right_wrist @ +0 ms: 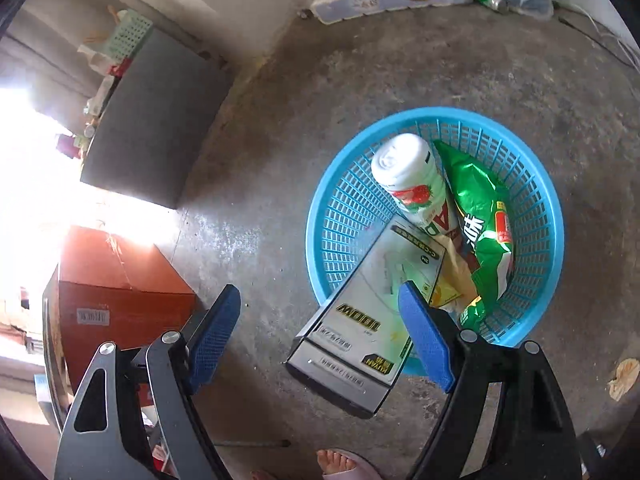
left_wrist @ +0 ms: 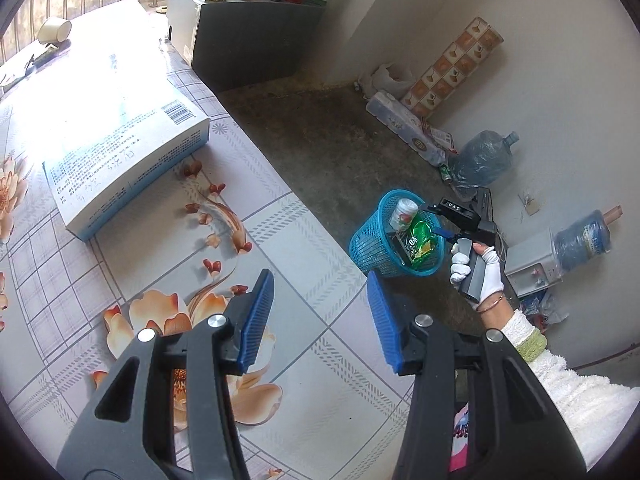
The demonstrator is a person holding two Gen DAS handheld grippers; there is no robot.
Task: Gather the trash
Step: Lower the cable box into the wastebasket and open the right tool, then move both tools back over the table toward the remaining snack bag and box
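Hovering over the round blue plastic mesh basket (right_wrist: 436,220) on the concrete floor (right_wrist: 280,168), right hand-held gripper (right_wrist: 320,336) is spread wide, gripping nothing. Basket holds a white strawberry-print drink bottle (right_wrist: 412,176), a crinkled green foil snack bag (right_wrist: 484,220) and a flat grey-white cardboard carton (right_wrist: 372,304) leaning over the near rim, one end outside.

Left hand-held gripper (left_wrist: 320,320) is also released and empty, above the floral-tablecloth surface (left_wrist: 280,240). Next candidate looks like the large white-and-blue cardboard box (left_wrist: 124,160) lying flat there.

Handling guess: box light, stiff, slick printed skin, likely too broad across its face; take it across the thin edge near a corner. Foil bag soft and slippery. The carton could tip out; nudge it at its outer end.
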